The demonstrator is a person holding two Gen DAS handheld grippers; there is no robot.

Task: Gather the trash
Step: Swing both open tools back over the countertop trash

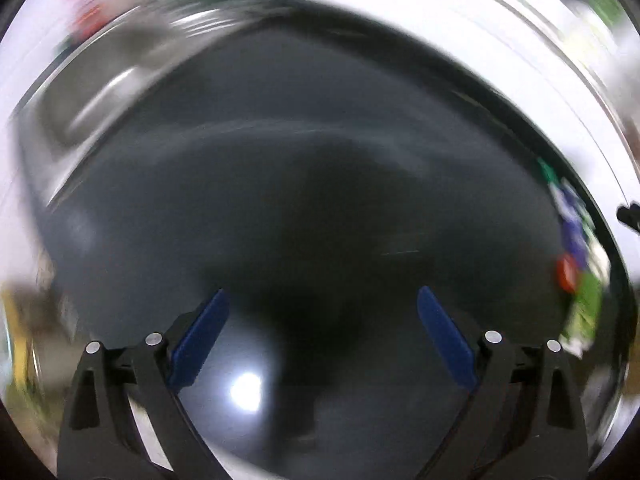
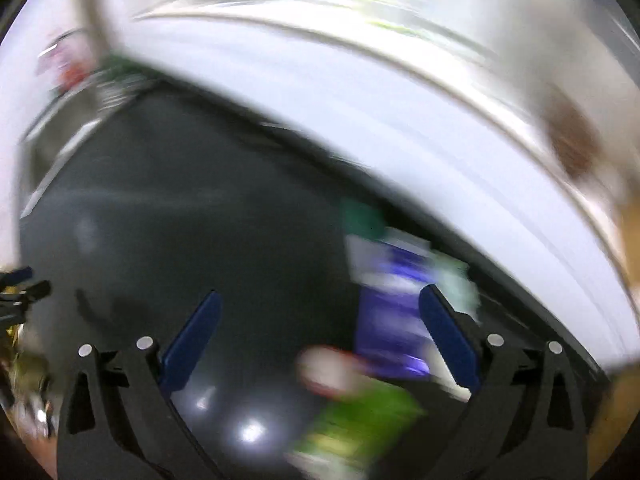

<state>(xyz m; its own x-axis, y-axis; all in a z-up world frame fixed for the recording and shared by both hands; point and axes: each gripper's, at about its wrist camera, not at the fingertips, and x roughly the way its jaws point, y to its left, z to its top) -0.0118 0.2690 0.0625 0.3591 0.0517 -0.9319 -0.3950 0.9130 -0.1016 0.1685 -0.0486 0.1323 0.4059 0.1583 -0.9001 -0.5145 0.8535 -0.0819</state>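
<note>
Both blue-padded grippers, left (image 1: pixel 322 300) and right (image 2: pixel 320 300), stand apart, empty, over dark glossy countertop (image 1: pixel 280 160); blurred purple-green packets (image 2: pixel 392 312) at 3 o'clock.

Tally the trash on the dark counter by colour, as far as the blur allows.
Purple pack: 1
Green pack: 1
Red-and-white piece: 1
Teal piece: 1
Total: 4; blur may hide others.

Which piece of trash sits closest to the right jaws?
The green wrapper, blurry, lies lowest in the right wrist view, between the open jaws of the right gripper. The purple packet and the dark green piece lie farther off.
</note>
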